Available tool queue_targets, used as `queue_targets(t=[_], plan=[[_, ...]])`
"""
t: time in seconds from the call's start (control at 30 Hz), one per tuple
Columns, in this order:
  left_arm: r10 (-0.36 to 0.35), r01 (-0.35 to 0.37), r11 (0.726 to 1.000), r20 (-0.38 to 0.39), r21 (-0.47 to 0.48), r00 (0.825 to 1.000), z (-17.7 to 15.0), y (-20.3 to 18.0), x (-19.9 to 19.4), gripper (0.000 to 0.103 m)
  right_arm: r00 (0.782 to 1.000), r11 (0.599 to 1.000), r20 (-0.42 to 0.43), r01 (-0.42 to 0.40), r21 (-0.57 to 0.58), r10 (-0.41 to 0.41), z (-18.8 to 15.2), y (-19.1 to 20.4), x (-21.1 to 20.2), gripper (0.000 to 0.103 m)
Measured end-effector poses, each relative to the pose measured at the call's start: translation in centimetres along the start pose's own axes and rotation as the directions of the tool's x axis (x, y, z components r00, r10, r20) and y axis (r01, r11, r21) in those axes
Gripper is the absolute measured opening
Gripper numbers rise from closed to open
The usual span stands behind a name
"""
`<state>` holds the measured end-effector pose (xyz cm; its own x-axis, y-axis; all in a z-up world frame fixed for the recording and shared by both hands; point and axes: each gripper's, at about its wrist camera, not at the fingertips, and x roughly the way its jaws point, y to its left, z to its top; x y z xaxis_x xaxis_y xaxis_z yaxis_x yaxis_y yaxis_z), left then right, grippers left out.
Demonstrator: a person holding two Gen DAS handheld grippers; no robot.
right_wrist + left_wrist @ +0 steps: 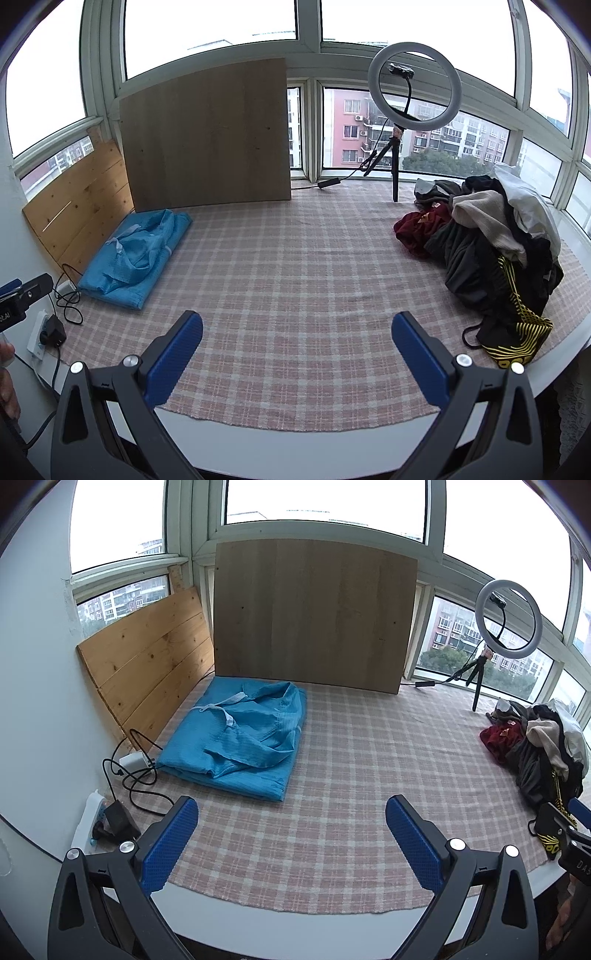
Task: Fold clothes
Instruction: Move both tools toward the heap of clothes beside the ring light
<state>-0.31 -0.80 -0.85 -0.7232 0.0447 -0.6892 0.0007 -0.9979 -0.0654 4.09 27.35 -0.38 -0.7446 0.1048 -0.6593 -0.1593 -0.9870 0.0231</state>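
Observation:
A blue garment (243,734) lies folded at the back left of the checked cloth (351,775), also seen in the right wrist view as the blue garment (136,254). A heap of unfolded clothes (491,251), dark, cream, red and yellow-striped, sits at the right; the same heap of clothes (543,749) shows in the left wrist view. My left gripper (291,805) hangs open over the near edge of the cloth, nothing between its blue pads. My right gripper (297,325) is open and empty too, over the checked cloth (295,280).
Two wooden boards (310,616) lean against the windows at the back. A ring light on a tripod (410,96) stands at the back right. Cables, a charger and a power strip (122,797) lie along the left wall.

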Motion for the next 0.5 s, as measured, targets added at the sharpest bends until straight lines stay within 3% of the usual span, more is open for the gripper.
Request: queue_targets(t=[0.33, 0.5], plan=[[0.007, -0.008, 0.999, 0.033, 0.032, 0.999, -0.55, -0.31, -0.04, 0.100, 1.000, 0.999, -0.006, 0.015, 0.029, -0.015, -0.03, -0.17, 0.05, 0.103], [-0.050, 0.050, 0.999, 0.013, 0.019, 0.999, -0.53, -0.67, 0.40, 0.093, 1.000, 0.999, 0.005, 0.031, 0.041, -0.031, -0.14, -0.38, -0.19, 0.103]])
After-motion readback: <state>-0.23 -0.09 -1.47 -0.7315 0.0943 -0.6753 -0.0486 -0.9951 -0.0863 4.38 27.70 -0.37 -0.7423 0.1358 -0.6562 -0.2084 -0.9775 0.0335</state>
